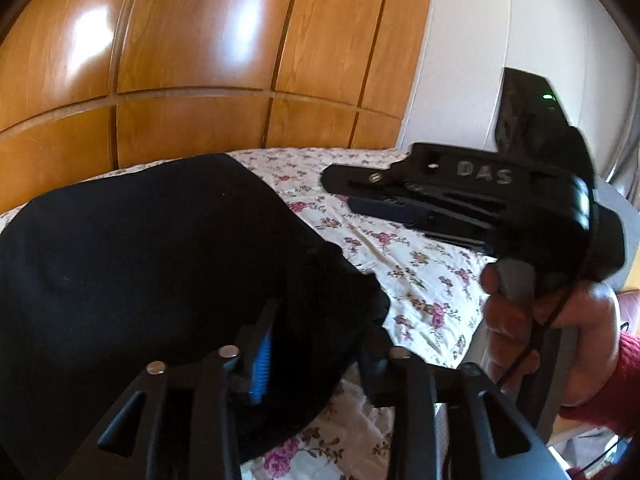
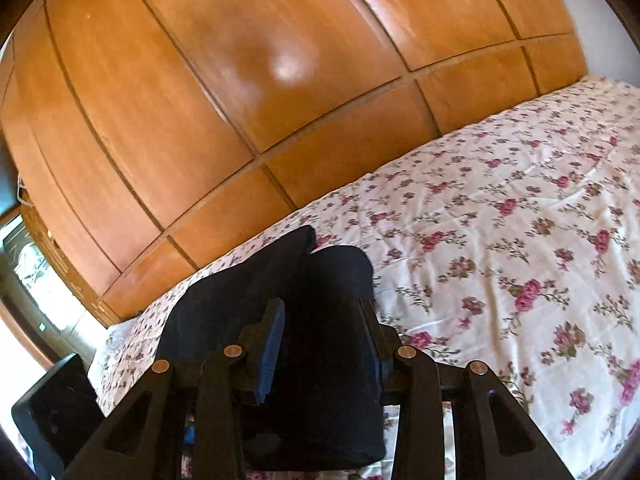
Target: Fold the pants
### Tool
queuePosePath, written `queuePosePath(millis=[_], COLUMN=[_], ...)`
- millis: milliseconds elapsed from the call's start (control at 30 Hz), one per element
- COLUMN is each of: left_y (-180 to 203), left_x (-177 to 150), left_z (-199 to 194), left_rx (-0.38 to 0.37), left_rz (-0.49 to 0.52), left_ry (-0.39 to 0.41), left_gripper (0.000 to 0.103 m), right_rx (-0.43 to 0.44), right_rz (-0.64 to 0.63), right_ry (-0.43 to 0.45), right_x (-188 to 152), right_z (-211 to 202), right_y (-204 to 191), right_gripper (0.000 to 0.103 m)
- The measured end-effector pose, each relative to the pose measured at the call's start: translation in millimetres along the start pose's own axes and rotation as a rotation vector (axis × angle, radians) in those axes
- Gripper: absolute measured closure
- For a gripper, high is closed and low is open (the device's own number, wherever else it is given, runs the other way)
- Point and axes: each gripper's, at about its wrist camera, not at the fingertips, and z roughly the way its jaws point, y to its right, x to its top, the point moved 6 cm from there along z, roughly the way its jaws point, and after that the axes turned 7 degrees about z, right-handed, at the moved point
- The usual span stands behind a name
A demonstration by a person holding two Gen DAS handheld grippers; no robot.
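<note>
The pants (image 1: pixel 132 264) sit bunched on the bed (image 1: pixel 420 280), dark, soft, matte, folds rounded not crisp. Left gripper (image 1: pixel 316 344) is parted, cloth lying btwn the jaws; can't tell if the pads bite. Right gripper (image 2: pixel 324 344) also straddles a thick fold (image 2: pixel 328 280), pads not clearly pressing. Risk, imo: the slack bundle slumps open w/o a firm pinch. Floral sheet is thin, wrinkly, may drag along.

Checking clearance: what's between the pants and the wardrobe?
Only a bare strip of floral bedsheet separates the pants from the wardrobe; the right wrist view shows it best.
</note>
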Motion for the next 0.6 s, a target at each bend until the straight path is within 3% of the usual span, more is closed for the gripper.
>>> queuePosePath(millis=[133,200,367,467,600], left_y=[2,-6,-60,-107,-131], left_x=[-5,-5,-12,-27,-55], left_z=[-26,-43,-85,-94,-92], left_rx=[-0.064,-0.078,0.116,0.253,0.3], left_rz=[-0.016,-0.037,-0.148,-0.273,-0.309], left_ry=[-0.001,0.038,0.133,0.114,0.084], left_gripper=[0.057,0.057,0.057,0.057,0.057], right_rx=[0.042,0.056,0.083,0.06,0.085], right_rz=[-0.005,-0.019,-0.034,-0.061,-0.061], right_ry=[-0.034,-0.046,-0.112,-0.139,-0.166], right_x=[-9,-12,-22,-28,-34], right_z=[5,8,27,38,47], right_y=[-8,-13,-19,-17,-12], right_gripper=[0.05,0.049,0.049,0.049,0.049])
